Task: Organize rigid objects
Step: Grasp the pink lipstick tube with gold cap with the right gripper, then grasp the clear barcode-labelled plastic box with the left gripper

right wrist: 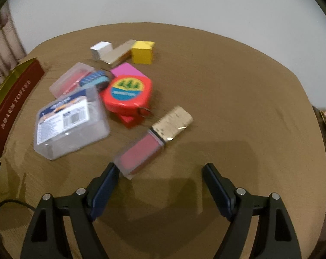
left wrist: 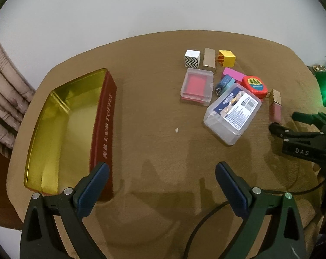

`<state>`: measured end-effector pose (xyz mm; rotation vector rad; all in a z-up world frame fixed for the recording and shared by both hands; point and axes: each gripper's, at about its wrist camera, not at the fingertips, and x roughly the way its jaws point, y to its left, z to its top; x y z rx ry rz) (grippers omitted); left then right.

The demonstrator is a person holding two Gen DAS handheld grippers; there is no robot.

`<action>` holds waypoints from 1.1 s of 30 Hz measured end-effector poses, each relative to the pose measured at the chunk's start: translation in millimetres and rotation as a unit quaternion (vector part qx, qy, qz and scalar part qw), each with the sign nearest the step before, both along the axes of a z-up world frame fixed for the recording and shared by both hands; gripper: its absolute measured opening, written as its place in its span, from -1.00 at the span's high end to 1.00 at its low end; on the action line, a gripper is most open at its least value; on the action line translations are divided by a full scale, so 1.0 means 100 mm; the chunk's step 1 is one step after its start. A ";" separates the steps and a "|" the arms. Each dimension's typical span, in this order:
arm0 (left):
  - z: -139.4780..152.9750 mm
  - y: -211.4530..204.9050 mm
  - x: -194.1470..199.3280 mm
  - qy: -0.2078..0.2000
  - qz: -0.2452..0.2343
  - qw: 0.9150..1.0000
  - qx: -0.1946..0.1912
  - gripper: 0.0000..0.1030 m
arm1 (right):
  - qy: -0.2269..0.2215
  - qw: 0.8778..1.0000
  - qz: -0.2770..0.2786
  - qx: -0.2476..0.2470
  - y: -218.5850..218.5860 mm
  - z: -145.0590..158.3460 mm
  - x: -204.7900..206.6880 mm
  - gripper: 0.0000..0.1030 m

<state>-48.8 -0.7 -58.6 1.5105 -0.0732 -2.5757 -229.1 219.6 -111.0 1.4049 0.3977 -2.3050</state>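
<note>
The right gripper hangs spread wide just short of the lip gloss tube; the left gripper gapes too, holding nothing. The toffee tin sits bare — every item, tape measure included, remains clustered on the table.

A: what's sitting on the table from the left cam?

B: open gold tin is lying on the left, left gripper is hovering with jaws spread wide, empty. Small boxes are clustering far right, clear labelled box nearest, right gripper poking in beside the pink tube.
</note>
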 end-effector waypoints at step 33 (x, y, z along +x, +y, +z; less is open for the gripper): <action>-0.15 0.31 -0.72 -0.023 -0.106 0.994 0.023 -0.80 | 0.057 0.997 -0.045 -0.018 -0.15 0.01 -0.13 0.61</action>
